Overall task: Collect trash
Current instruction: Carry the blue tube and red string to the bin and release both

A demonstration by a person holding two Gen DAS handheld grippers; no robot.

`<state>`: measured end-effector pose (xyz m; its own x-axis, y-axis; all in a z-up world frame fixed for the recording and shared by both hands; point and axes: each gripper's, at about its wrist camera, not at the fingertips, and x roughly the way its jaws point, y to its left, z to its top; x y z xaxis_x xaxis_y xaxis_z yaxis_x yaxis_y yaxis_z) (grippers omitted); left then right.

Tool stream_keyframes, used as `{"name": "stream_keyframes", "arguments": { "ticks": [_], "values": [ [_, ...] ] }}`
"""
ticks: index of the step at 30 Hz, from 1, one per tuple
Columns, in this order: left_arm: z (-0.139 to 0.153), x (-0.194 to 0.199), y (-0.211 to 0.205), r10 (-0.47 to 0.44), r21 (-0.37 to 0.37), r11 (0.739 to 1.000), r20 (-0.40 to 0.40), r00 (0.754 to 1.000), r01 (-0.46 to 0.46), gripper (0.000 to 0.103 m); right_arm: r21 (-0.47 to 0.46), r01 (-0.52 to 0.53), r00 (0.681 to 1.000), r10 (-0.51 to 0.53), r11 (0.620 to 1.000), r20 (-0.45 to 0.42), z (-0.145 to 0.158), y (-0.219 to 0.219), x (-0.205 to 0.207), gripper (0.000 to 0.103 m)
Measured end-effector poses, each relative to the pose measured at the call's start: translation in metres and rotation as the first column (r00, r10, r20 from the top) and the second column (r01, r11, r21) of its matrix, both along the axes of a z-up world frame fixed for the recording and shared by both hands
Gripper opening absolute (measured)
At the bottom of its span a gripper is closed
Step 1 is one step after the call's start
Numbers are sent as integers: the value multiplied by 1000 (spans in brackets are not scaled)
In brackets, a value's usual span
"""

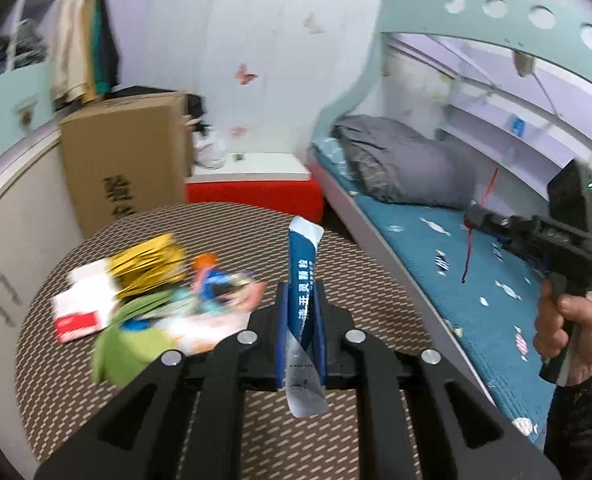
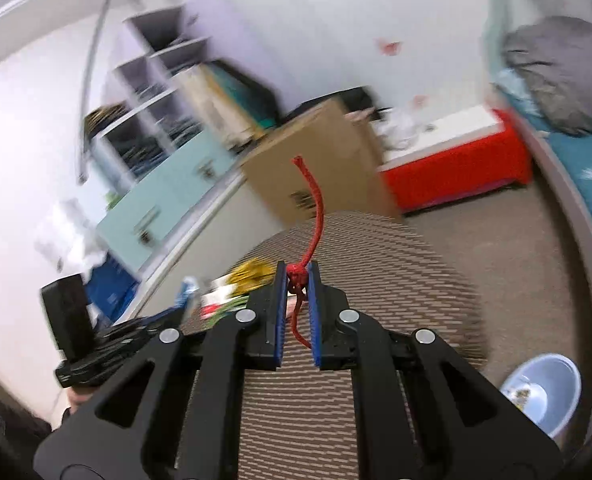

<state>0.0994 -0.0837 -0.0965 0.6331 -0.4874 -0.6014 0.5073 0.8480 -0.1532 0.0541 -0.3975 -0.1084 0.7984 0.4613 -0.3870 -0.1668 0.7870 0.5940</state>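
My left gripper (image 1: pixel 300 300) is shut on a blue and white sachet wrapper (image 1: pixel 303 260), which stands up between the pads and hangs out below them. Left of it, a heap of wrappers (image 1: pixel 144 300) lies on the round woven table (image 1: pixel 355 280): yellow, red and white, green, orange. My right gripper (image 2: pixel 297 274) is shut on the knot of a red cord (image 2: pixel 315 208), whose free end curls upward. From the left wrist view the right gripper (image 1: pixel 475 216) hangs over the bed, the red cord (image 1: pixel 469 248) dangling from it, a hand (image 1: pixel 563 328) on its handle.
A cardboard box (image 1: pixel 124 164) stands behind the table, beside a red and white bench (image 1: pixel 256 192). A bed with a teal cover (image 1: pixel 475 280) and grey pillow runs along the right. A pale blue bowl (image 2: pixel 543 392) sits on the floor. Shelves and drawers (image 2: pixel 164 184) line the left wall.
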Motion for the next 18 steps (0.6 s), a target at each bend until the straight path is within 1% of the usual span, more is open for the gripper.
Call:
{"name": "stream_keyframes", "arguments": {
  "ticks": [2, 4, 6, 8, 11, 16, 18],
  "values": [
    [-1, 1, -23, -43, 8, 999, 2, 999, 43, 11, -8, 68, 997, -69, 998, -47, -17, -29, -6, 10],
    [-5, 1, -47, -89, 13, 996, -3, 996, 89, 11, -8, 149, 980, -148, 989, -134, -50, -63, -8, 10],
    [-10, 2, -71, -129, 22, 991, -15, 992, 129, 11, -14, 223, 947, -220, 975, -232, -86, -97, -11, 10],
    [-16, 4, -91, -160, 24, 987, -32, 987, 160, 11, -12, 274, 913, -264, 962, -310, -120, -121, -13, 10],
    [-27, 7, -125, -206, 32, 978, -59, 977, 208, 11, -15, 319, 872, -300, 948, -386, -158, -144, -19, 10],
    [-41, 9, -172, -263, 55, 962, -95, 960, 269, 11, -22, 370, 810, -334, 929, -482, -211, -175, -26, 11],
    [-48, 9, -190, -287, 65, 953, -112, 951, 295, 11, -12, 387, 774, -332, 922, -539, -236, -186, -24, 12]
  ]
}}
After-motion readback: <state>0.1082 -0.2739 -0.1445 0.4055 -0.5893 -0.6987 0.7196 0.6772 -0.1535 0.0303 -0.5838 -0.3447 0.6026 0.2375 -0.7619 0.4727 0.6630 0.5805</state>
